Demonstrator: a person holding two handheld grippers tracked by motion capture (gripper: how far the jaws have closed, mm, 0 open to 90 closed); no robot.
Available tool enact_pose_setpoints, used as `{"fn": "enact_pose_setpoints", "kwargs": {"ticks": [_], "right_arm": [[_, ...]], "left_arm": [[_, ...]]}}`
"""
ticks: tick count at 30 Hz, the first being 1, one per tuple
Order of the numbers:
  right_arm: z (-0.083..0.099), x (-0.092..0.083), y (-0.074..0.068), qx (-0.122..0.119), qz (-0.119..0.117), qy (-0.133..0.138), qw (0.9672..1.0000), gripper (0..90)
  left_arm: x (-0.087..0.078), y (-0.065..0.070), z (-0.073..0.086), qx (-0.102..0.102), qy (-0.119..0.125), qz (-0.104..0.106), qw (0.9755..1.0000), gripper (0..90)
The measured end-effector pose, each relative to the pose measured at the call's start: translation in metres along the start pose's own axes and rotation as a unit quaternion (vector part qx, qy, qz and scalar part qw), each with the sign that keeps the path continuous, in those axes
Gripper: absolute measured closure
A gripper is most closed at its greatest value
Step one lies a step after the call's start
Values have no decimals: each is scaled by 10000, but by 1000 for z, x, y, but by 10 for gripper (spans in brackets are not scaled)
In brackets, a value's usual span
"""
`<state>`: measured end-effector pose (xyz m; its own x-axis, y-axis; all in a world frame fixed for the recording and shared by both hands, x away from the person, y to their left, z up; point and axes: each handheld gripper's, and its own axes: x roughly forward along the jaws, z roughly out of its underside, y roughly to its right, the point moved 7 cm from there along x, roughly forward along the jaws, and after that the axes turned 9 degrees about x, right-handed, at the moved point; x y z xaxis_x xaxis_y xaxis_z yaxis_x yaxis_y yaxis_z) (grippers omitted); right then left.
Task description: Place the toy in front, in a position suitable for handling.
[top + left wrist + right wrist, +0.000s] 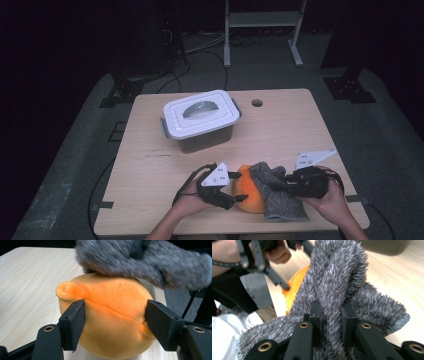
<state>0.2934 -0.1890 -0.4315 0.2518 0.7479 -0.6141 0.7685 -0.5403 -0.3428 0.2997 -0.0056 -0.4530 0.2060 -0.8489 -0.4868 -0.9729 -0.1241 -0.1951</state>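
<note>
An orange plush ball [248, 194] [112, 297] rests on the wooden table [285, 130] near its front edge. My left gripper [238, 187] [115, 320] comes at it from the left, and both pads press into its sides, the right pad denting the plush. A grey fuzzy cloth [280, 202] [120, 257] [337, 272] lies over the ball's top and right side and trails onto the table. My right gripper [273, 186] [331, 315] reaches in from the right and is shut on a fold of that cloth. An edge of the orange ball [293, 290] peeks out behind the cloth.
A grey box with a white handled lid [200, 117] stands at the back centre of the table. A round cable hole [257, 103] sits near the far edge. A white metal frame [262, 30] stands on the floor beyond. The left gripper and hand [277, 252] appear in the right gripper view.
</note>
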Motion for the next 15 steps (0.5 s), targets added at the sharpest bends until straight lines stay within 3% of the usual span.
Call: {"fn": "enact_pose_setpoints", "kwargs": {"ticks": [2,8,12,14,15], "right_arm": [[2,5,-1,-56,70,-33,10000,749],[-1,14,12,20,150,32,9999,749],[-10,22,18,58,243,63,9997,749],[-13,25,17,-8,293,45,9996,750],[-15,24,14,-62,313,58,9995,750]], "left_arm": [[0,0,0,24,-37,-23,10000,310],[-4,-2,1,-43,-48,169,9998,257],[-4,-3,1,63,-170,123,9998,327],[-5,-6,4,29,-267,35,9996,364],[-7,-9,6,-110,-269,13,9996,373]]}}
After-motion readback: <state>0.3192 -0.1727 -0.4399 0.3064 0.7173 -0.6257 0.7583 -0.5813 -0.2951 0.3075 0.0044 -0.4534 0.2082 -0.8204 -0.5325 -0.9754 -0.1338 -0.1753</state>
